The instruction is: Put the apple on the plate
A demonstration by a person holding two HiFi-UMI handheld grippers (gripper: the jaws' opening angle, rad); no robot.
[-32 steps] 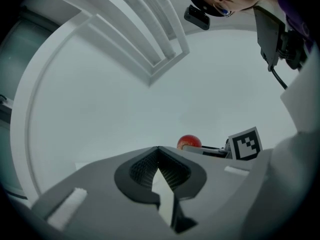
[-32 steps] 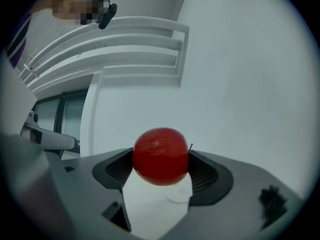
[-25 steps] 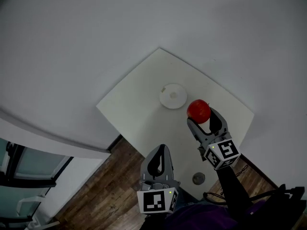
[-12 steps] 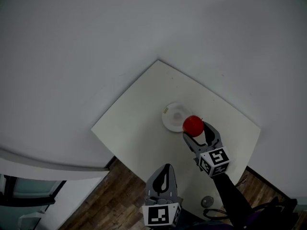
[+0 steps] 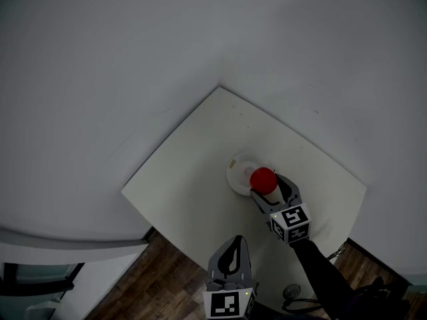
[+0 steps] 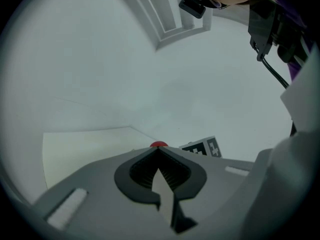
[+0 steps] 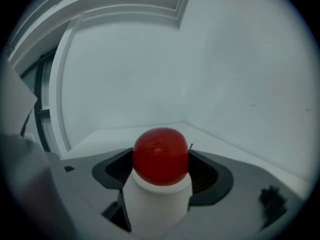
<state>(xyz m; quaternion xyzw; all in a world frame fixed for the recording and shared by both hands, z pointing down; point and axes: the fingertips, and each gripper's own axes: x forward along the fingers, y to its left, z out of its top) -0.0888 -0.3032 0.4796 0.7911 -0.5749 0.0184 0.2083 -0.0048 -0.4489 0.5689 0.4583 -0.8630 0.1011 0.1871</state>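
Apple [image 5: 262, 178] sits clamped in the right gripper [image 5: 267, 186] over the plate [image 5: 236, 173]; left gripper [image 5: 233, 244] is closed, empty.

Item count: one red apple [image 5: 263, 179] and one round white plate [image 5: 234, 169]. One pale, square-cornered table [image 5: 193, 179]. Two hand-held grippers, entered as the left gripper [image 5: 230, 242] and the right gripper [image 5: 267, 183].
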